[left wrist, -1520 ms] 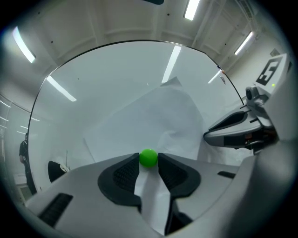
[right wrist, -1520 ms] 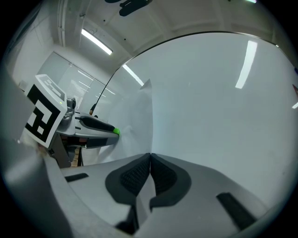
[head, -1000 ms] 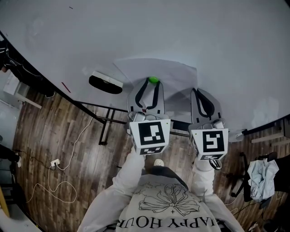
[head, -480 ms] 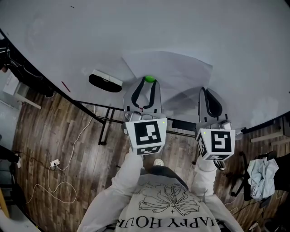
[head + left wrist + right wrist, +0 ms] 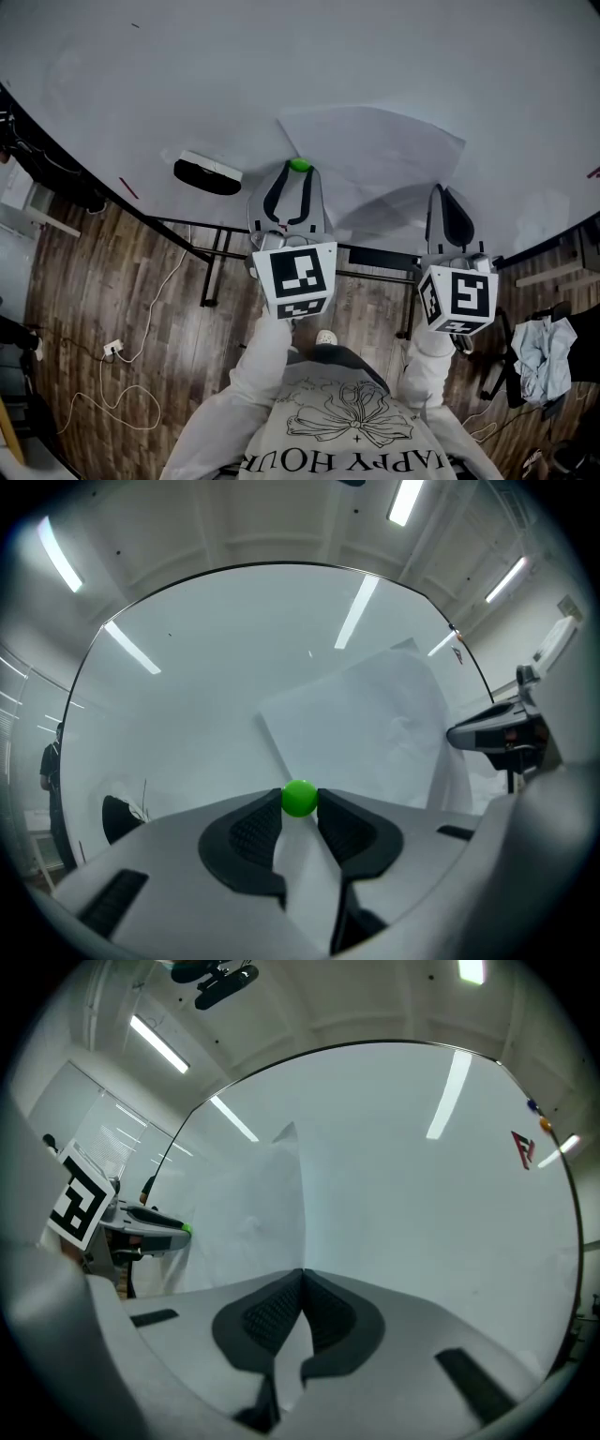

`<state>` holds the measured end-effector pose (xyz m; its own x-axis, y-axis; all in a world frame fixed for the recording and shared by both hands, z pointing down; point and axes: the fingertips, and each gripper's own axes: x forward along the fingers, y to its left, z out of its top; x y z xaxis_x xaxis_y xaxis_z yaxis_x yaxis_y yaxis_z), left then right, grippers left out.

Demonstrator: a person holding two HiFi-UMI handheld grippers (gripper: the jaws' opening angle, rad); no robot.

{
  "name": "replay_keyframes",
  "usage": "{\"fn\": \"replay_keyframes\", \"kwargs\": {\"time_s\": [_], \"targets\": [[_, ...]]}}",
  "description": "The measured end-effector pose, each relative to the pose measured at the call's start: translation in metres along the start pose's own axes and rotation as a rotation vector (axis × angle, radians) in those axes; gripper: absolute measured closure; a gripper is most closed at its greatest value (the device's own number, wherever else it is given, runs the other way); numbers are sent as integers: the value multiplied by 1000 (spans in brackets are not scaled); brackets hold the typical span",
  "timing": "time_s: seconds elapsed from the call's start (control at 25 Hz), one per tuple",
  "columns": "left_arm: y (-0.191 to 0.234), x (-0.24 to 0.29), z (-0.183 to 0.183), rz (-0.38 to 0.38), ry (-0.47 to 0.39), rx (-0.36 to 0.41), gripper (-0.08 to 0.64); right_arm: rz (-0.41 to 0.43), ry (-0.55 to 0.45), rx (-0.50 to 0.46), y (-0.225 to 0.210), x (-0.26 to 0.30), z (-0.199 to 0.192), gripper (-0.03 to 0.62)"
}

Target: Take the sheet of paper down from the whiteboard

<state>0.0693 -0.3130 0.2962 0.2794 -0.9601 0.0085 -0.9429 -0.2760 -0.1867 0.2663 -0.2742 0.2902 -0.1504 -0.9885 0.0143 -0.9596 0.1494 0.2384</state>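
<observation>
The white sheet of paper (image 5: 375, 145) lies slanted against the glossy white whiteboard (image 5: 281, 56), its lower part lifted enough to cast a shadow. My right gripper (image 5: 448, 192) is clenched on the sheet's right edge near the lower corner, jaws pressed together with the paper running out to their left. My left gripper (image 5: 298, 176) grasps the small green ball-shaped magnet (image 5: 300, 798) at the sheet's lower left corner, a pad touching it on each side.

To the left of that gripper a black eraser with a white top (image 5: 206, 172) sits on the board. A small red mark (image 5: 522, 1148) up to the right of my right gripper is unreadable. Each gripper carries a black-and-white marker cube (image 5: 295, 278). Below them, my white shirt (image 5: 337, 431) reads "HAPPY HOU", upside down, above the wooden floor (image 5: 122, 281).
</observation>
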Motion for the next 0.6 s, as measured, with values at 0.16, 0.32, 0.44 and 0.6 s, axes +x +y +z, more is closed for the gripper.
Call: {"fn": "replay_keyframes", "kwargs": {"time_s": [0.16,0.32,0.44,0.6], "targets": [[0,0,0,2,3,-2,445,-40,3,5,-13,-9,-1,591],[-2,5,-1,-3,4,0,445,-73,10,9,-24,-16,-4,591],[-6,8,0,-3,9,13,445,-92,14,13,-32,-24,-5,591],[-7,8,0,2,12,20,443,-110,15,18,-40,-32,-6,591]]}}
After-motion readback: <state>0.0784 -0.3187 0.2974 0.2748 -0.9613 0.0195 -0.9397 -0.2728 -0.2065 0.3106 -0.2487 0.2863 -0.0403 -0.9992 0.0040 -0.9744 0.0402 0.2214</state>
